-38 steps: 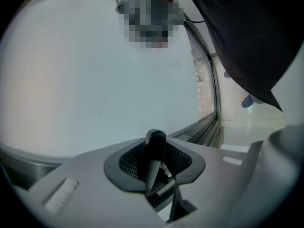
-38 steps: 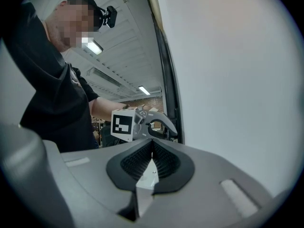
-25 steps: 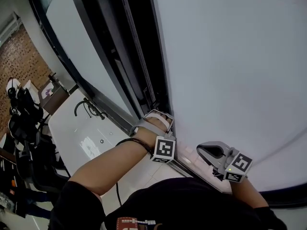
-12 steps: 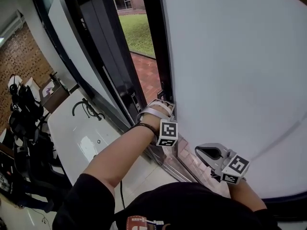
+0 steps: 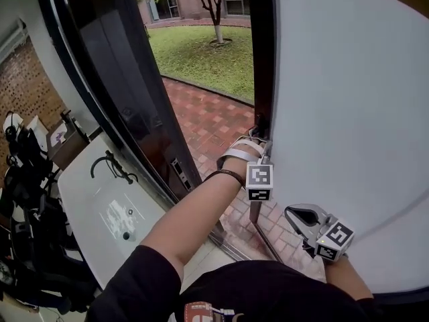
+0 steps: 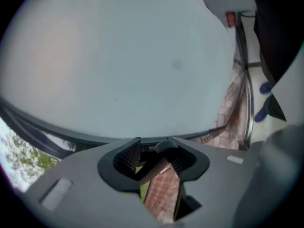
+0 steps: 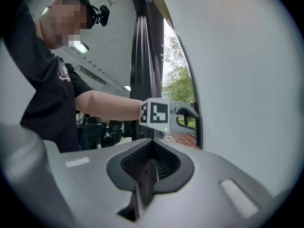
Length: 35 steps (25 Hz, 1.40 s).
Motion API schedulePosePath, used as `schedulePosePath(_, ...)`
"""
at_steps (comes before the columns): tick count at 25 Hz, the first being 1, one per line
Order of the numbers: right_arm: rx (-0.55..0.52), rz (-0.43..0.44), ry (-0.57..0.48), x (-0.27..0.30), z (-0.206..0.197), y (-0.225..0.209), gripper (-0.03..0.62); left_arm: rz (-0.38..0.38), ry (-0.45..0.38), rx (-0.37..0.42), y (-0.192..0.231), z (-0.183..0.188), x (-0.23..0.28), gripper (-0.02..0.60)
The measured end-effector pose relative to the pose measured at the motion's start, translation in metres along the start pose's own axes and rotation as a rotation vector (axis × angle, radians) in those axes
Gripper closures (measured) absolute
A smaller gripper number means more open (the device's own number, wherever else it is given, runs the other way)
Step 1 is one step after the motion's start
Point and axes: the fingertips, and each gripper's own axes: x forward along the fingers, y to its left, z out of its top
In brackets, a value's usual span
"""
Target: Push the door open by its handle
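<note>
The white door [image 5: 348,113] stands swung outward, its dark edge [image 5: 263,59] facing the gap. My left gripper [image 5: 255,145] is at that edge at handle height, arm stretched forward. In the left gripper view the door [image 6: 118,56] fills the frame. The dark handle piece [image 6: 164,147] lies between the jaws, which are opening and stand apart from it, with brick paving showing through the gap. My right gripper [image 5: 301,215] hangs low beside the door, shut and empty. Its own view shows the left gripper's marker cube [image 7: 155,112] against the door [image 7: 237,80].
A black door frame [image 5: 114,79] borders the opening on the left. Red brick paving [image 5: 214,123] and a lawn [image 5: 201,52] lie outside. A white table [image 5: 100,200] and dark equipment [image 5: 27,180] stand indoors at the left.
The door has swung further outward, and the gap now shows paving and lawn. My left gripper has travelled forward and to the right with the door's edge. The right gripper has hardly moved.
</note>
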Motion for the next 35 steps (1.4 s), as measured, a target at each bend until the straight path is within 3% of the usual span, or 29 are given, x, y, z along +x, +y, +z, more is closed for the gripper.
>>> schedulePosePath(5, 0.02, -0.118, 0.019, 0.013, 0.0, -0.038, 0.593, 0.041, -0.153, -0.016, 0.029, 0.034, 0.044, 0.405)
schedulePosePath(10, 0.04, -0.188, 0.06, 0.007, -0.009, -0.071, 0.594, -0.053, -0.407, -0.16, 0.055, 0.082, 0.063, 0.354)
schedulePosePath(13, 0.024, -0.217, 0.085, 0.005, -0.018, -0.095, 0.594, -0.003, -0.525, -0.198, 0.062, 0.092, 0.061, 0.337)
schedulePosePath(17, 0.01, -0.203, 0.075, 0.028, -0.023, -0.14, 0.594, 0.026, -0.642, -0.319, 0.061, 0.081, 0.071, 0.337)
schedulePosePath(19, -0.002, -0.175, 0.067, 0.041, -0.024, -0.164, 0.593, -0.013, -0.661, -0.421, 0.059, 0.067, 0.094, 0.337)
schedulePosePath(21, -0.02, -0.144, 0.059, 0.053, -0.028, -0.188, 0.594, -0.06, -0.654, -0.575, 0.061, 0.043, 0.129, 0.339)
schedulePosePath(23, -0.034, -0.135, 0.047, 0.071, -0.033, -0.219, 0.593, -0.083, -0.638, -0.79, 0.071, 0.006, 0.168, 0.353)
schedulePosePath(26, 0.033, -0.139, 0.071, 0.096, -0.051, -0.281, 0.592, -0.089, -0.629, -1.204, 0.08, -0.046, 0.211, 0.405)
schedulePosePath(28, 0.096, -0.13, 0.083, 0.104, -0.056, -0.331, 0.593, -0.075, -0.623, -1.377, 0.087, -0.06, 0.237, 0.452)
schedulePosePath(30, 0.132, -0.119, 0.079, 0.11, -0.059, -0.363, 0.594, -0.089, -0.609, -1.437, 0.086, -0.066, 0.257, 0.47)
schedulePosePath(35, 0.155, -0.112, 0.065, 0.106, -0.081, -0.394, 0.593, -0.191, -0.584, -1.467, 0.059, -0.066, 0.298, 0.486)
